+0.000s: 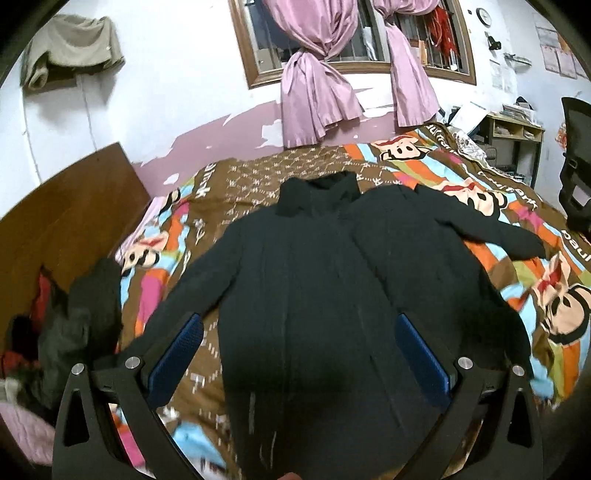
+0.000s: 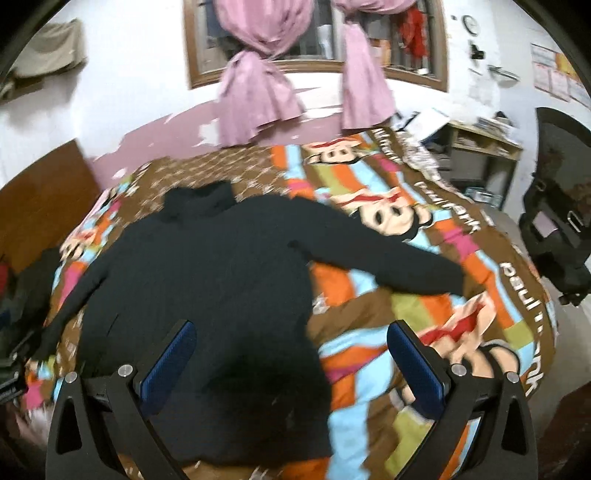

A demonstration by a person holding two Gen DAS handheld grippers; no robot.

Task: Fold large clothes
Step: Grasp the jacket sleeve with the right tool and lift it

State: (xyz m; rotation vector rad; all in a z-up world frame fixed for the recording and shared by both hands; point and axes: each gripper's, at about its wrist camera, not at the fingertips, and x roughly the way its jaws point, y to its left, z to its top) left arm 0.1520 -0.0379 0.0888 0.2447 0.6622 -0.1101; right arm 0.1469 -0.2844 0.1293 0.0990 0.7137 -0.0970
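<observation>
A large black coat (image 1: 332,295) lies flat and spread out on the cartoon-print bedspread (image 1: 517,295), collar toward the window with pink curtains (image 1: 317,92) and both sleeves out to the sides. The left tongs (image 1: 299,339) hang released above the coat's lower body. The right tongs (image 2: 288,350), also released and holding nothing, hover over the coat's hem edge nearest the office chair (image 2: 561,229).

Printed in white letters on the brown bands of the cartoon-monkey bedspread (image 2: 509,280): "paul" readable near the right edge in both views, the following word too distorted to make out. Round wall clock (image 1: 483,16) too small for numerals. Wall papers (image 1: 557,55) illegible.
</observation>
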